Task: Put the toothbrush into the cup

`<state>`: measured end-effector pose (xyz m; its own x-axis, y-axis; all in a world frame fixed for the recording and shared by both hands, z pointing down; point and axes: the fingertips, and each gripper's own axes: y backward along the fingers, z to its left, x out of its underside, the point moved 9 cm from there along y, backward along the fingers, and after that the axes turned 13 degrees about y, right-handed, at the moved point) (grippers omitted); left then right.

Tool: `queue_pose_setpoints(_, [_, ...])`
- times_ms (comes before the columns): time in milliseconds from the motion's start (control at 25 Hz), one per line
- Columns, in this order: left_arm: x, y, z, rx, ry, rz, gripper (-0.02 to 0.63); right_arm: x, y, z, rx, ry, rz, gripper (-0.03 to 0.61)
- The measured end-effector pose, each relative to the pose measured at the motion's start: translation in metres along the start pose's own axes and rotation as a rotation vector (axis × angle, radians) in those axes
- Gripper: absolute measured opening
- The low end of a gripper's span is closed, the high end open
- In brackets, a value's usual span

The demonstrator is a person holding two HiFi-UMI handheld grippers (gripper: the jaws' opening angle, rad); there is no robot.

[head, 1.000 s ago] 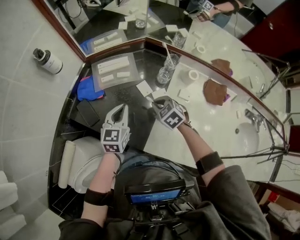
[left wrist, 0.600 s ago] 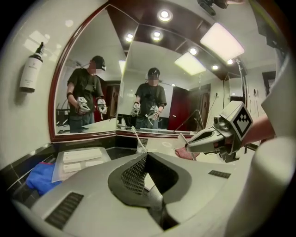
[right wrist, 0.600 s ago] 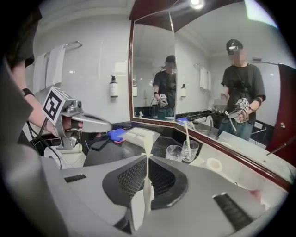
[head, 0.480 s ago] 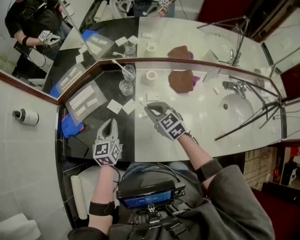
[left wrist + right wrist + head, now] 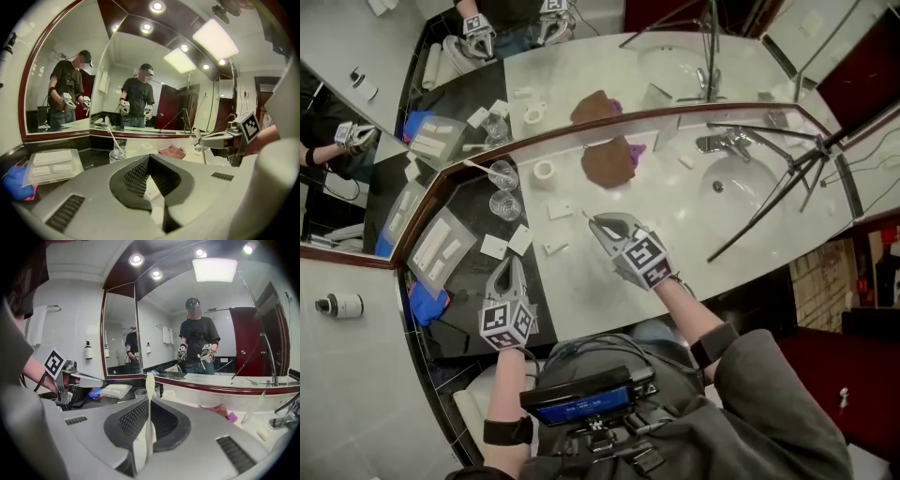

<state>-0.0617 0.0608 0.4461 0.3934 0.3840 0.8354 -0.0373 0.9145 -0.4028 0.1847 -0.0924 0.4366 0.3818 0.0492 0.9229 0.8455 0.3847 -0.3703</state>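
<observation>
Angled mirrors (image 5: 159,324), white counter (image 5: 675,220), ceiling spotlights (image 5: 157,6)

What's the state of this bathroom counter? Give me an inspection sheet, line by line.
surface: white countertop, dark section at left; sink at right.
job's things: white toothbrush in the right gripper; two glass cups by the mirror, one already holding a second brush.
clutter: brown cloth, white ring, small white packets, clear tray, blue cloth.
grippers: right gripper shut on the toothbrush; left gripper shut, empty.
cables: black leads at the person's chest rig.
surroundings: tripod, wall dispenser.
</observation>
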Motion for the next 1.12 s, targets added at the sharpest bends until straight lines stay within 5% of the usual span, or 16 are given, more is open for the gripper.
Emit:
queue_pose_setpoints(280, [-0.003, -0.007, 0.003, -0.007, -0.007, 0.010, 0.002, -0.017, -0.033, 0.002, -0.037, 0.010, -0.051, 0.034])
queue_pose_setpoints(760, [-0.027, -0.046, 0.067, -0.077, -0.002, -0.067, 0.000, -0.099, -0.205, 0.023, -0.224, 0.114, -0.196, 0.034])
queue_pose_setpoints(1120, [-0.035, -0.072, 0.114, -0.124, 0.026, -0.123, 0.001, -0.107, -0.273, 0.033, -0.274, 0.121, -0.217, 0.034])
